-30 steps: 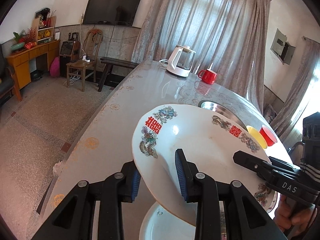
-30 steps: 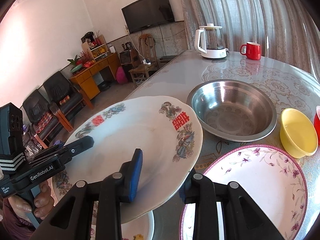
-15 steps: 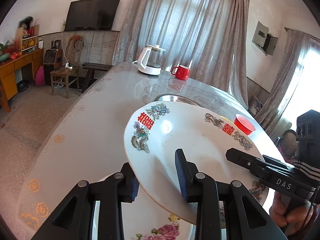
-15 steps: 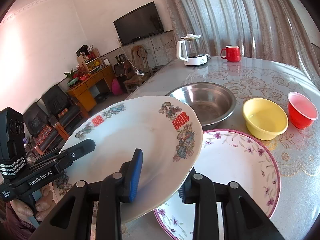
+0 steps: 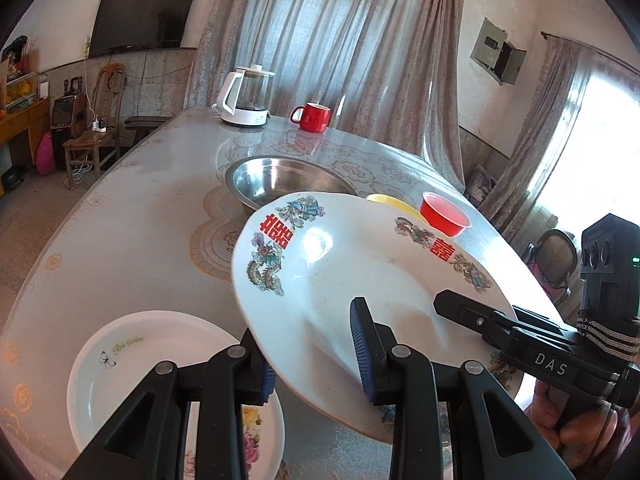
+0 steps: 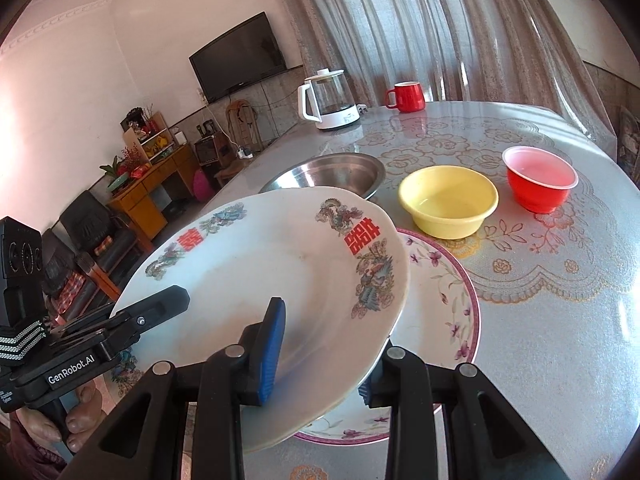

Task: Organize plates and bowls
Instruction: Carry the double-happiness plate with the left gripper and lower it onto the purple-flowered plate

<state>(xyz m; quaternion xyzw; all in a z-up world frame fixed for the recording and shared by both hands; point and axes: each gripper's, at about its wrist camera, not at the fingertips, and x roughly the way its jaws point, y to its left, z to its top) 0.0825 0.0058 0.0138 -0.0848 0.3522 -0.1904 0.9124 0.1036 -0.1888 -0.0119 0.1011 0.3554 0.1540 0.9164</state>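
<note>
Both grippers hold one large white dragon plate (image 5: 360,276) with red characters, above the table. My left gripper (image 5: 314,364) is shut on its near rim; my right gripper (image 6: 320,356) is shut on the opposite rim. In the right wrist view the dragon plate (image 6: 280,272) hangs partly over a purple-rimmed floral plate (image 6: 444,304). A white rose plate (image 5: 132,368) lies on the table below left of the held plate. A steel basin (image 5: 280,178), a yellow bowl (image 6: 450,200) and a red bowl (image 6: 540,184) stand beyond.
A white kettle (image 5: 246,98) and a red mug (image 5: 314,117) stand at the table's far end (image 6: 520,120). The table's left edge (image 5: 60,236) drops to the floor. Chairs, a cabinet and a TV line the wall.
Both grippers have carried the dragon plate to the right along the table, from over the rose plate to partly over the purple-rimmed plate. The grips have not changed.
</note>
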